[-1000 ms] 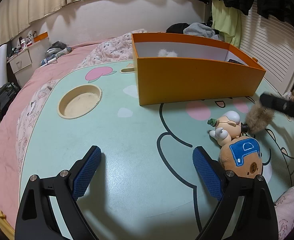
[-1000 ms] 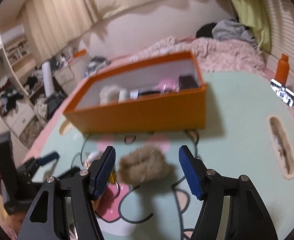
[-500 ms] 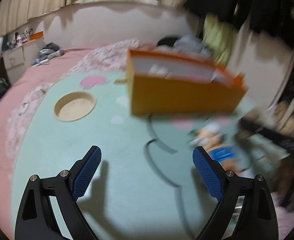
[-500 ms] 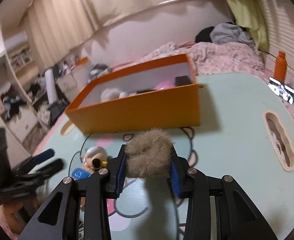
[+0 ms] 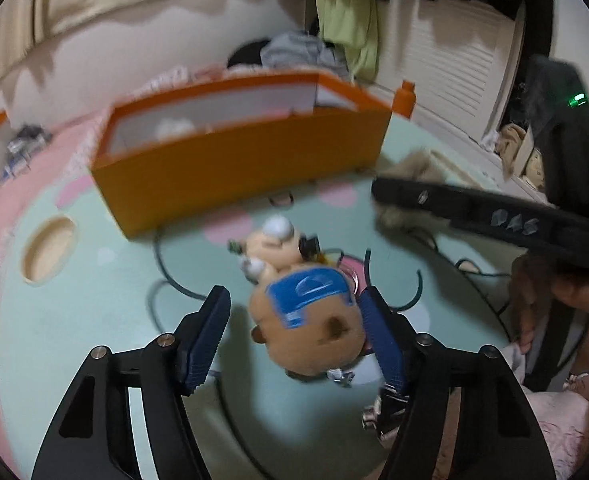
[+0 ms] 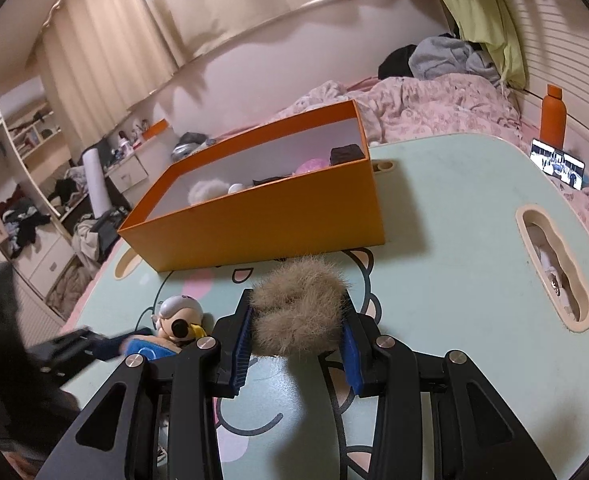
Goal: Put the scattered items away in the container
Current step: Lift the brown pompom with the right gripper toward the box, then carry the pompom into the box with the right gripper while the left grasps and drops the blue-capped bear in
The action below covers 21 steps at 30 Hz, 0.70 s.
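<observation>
Here, in the left wrist view, the left gripper (image 5: 294, 332) pointed down at a mint-green table (image 5: 94, 320) printed with a cartoon face. Its jaws were closing, and a round tan plush toy with a blue patch (image 5: 310, 328) sat between the blue pads. The right-hand pad lay against the toy's side, while a gap showed between the toy and the other pad, so the toy was not yet pinched. Just beyond it lay a small doll figure (image 5: 274, 240) with a white cap, touching the plush. Farther back stood the orange box (image 5: 238, 168), open at the top, with something white and fluffy inside. At the right edge the right gripper (image 5: 406, 196) reached in from the side, and brown fur showed around its black finger. An orange bottle (image 5: 404, 98) stood behind the box's far corner. This view was blurred.

In the right wrist view, the right gripper (image 6: 297, 330) was pressed together on a brown furry pom-pom (image 6: 300, 308), which bulged above the pads. The orange box (image 6: 270, 220) sat on the table beyond it, holding a white fluffy ball, a pink item and dark pieces. To the lower left, the doll figure (image 6: 178, 316) and a bit of the blue-patched plush (image 6: 146, 350) lay beside the blurred left gripper (image 6: 110, 344). A phone (image 6: 558, 164) leaned near the orange bottle (image 6: 552, 116) at the table's far right edge.
</observation>
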Tool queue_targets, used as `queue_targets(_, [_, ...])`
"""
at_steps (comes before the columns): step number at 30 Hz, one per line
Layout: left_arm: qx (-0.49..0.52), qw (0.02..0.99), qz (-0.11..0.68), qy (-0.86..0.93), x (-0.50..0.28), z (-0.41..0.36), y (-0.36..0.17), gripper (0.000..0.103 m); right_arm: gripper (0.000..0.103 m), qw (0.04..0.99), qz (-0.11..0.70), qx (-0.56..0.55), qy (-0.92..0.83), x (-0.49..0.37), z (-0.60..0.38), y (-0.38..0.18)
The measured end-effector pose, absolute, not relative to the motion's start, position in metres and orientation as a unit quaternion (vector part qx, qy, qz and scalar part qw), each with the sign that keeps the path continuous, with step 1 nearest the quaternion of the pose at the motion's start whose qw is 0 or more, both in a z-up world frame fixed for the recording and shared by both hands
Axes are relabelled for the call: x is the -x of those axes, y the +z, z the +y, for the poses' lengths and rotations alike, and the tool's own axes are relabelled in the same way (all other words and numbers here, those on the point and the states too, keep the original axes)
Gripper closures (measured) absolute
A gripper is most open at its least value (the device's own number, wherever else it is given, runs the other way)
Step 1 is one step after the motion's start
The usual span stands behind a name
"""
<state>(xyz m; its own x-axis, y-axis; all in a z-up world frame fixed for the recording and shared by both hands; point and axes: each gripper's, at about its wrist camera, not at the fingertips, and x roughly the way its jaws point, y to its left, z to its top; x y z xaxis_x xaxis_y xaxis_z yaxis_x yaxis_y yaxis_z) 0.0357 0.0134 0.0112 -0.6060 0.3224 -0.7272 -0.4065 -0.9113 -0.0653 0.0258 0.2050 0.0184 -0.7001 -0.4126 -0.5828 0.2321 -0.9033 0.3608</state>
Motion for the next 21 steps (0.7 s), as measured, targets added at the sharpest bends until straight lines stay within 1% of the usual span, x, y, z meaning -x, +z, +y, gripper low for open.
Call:
queue_targets(1, [0.391, 0.198, 0.054, 0.897, -0.035, 0.012, 0.011, 0.054, 0.066, 0.176, -0.132, -0.344, -0.913, -0.026, 0.205, 0.019])
queue_targets(2, [0.389, 0.195, 0.049, 0.899, -0.034, 0.010, 0.012, 0.063, 0.066, 0.176, -0.131, -0.343, -0.913, -0.027, 0.205, 0.019])
queue_targets(5, [0.348, 0.191, 0.012, 0.918, -0.044, -0.005, 0.025, 0.063, 0.066, 0.180, -0.130, -0.328, -0.918, -0.031, 0.205, 0.021])
queue_targets(8, [0.288, 0.165, -0.015, 0.943, -0.057, -0.023, 0.041, 0.063, 0.066, 0.189, -0.123, -0.313, -0.923, -0.036, 0.202, 0.025])
queue_targets(11, [0.249, 0.141, -0.038, 0.958, -0.062, -0.038, 0.047, 0.063, 0.066, 0.195, -0.105, -0.302, -0.927, -0.040, 0.194, 0.029])
queue_targets(14, [0.248, 0.129, -0.052, 0.959, -0.059, -0.049, 0.045, 0.063, 0.066, 0.198, -0.089, -0.297, -0.930, -0.043, 0.188, 0.030])
queue_targets(21, [0.275, 0.123, -0.048, 0.952, -0.052, -0.050, 0.032, 0.063, 0.066, 0.197, -0.083, -0.294, -0.932, -0.044, 0.185, 0.029])
